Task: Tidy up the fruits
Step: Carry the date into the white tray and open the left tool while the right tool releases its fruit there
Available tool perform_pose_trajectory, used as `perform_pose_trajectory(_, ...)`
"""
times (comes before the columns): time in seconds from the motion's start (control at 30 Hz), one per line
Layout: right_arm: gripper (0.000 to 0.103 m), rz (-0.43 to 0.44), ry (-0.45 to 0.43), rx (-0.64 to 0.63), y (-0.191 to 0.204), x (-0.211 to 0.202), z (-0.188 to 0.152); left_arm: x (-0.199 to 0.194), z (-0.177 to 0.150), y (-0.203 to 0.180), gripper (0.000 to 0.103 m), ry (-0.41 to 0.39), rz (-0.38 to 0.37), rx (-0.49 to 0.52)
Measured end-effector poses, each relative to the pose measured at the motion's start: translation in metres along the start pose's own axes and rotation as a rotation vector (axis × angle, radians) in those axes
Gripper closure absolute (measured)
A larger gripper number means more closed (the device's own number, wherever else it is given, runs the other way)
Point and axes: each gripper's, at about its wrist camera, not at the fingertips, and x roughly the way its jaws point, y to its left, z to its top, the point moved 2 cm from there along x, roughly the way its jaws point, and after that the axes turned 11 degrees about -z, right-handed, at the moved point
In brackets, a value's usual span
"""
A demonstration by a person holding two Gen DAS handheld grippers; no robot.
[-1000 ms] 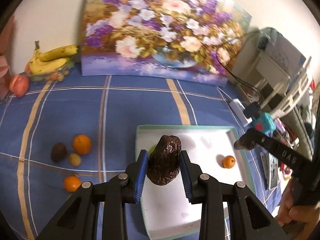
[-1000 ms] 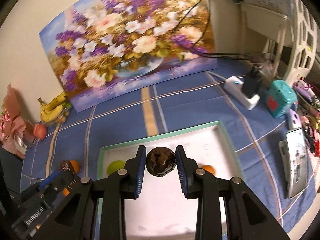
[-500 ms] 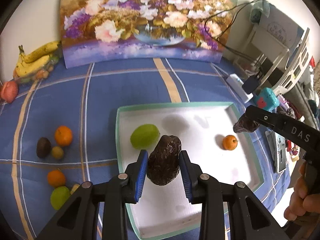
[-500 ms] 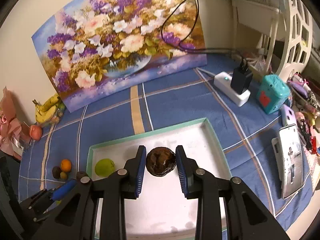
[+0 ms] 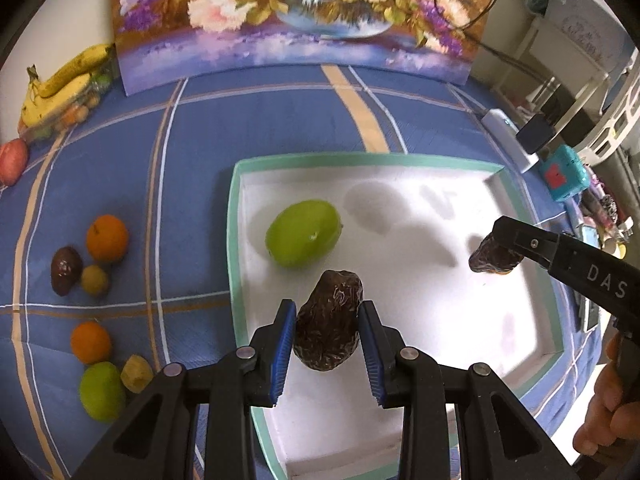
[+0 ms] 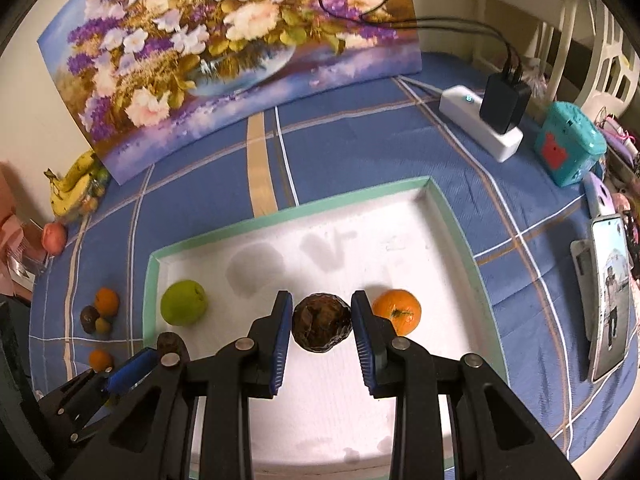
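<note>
My left gripper (image 5: 327,344) is shut on a dark wrinkled avocado (image 5: 330,318) held above the near-left part of the white tray with a green rim (image 5: 231,240). My right gripper (image 6: 322,326) is shut on a second dark avocado (image 6: 321,328) over the tray's middle (image 6: 448,216); it also shows in the left wrist view (image 5: 494,258). A green fruit (image 5: 304,233) (image 6: 184,302) and a small orange (image 6: 397,311) lie in the tray. Loose fruits lie on the blue cloth left of the tray: oranges (image 5: 107,238) (image 5: 90,342), a dark fruit (image 5: 64,270), a green one (image 5: 101,392).
A flower painting (image 6: 224,52) leans on the wall at the back. Bananas (image 5: 60,80) and a red fruit (image 5: 12,156) sit at the far left. A power strip with a charger (image 6: 486,120), a teal box (image 6: 568,148) and a phone (image 6: 608,292) lie right of the tray.
Both grippers have moved forward and lower over the tray with their avocados still held. The green fruit and the tray now look closer and larger in both views.
</note>
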Motion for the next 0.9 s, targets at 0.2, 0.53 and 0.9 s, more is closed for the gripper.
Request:
perform_pose_trajectory(0.2, 0.071, -0.011, 0.043, -0.007, 0.0, 0.014, -0.005, 0.006, 0.0, 0.0, 0.069, 0.006, 0.011, 0.006)
perform_pose_trajectory(0.53, 0.071, -0.008, 0.05, 0.006, -0.002, 0.016, -0.005, 0.005, 0.001, 0.001, 0.068, 0.005, 0.012, -0.008)
perform_pose_trajectory(0.9, 0.07, -0.032, 0.01, 0.004, -0.004, 0.004, 0.0, -0.016, 0.008, -0.001, 0.054, -0.047, -0.011, -0.013)
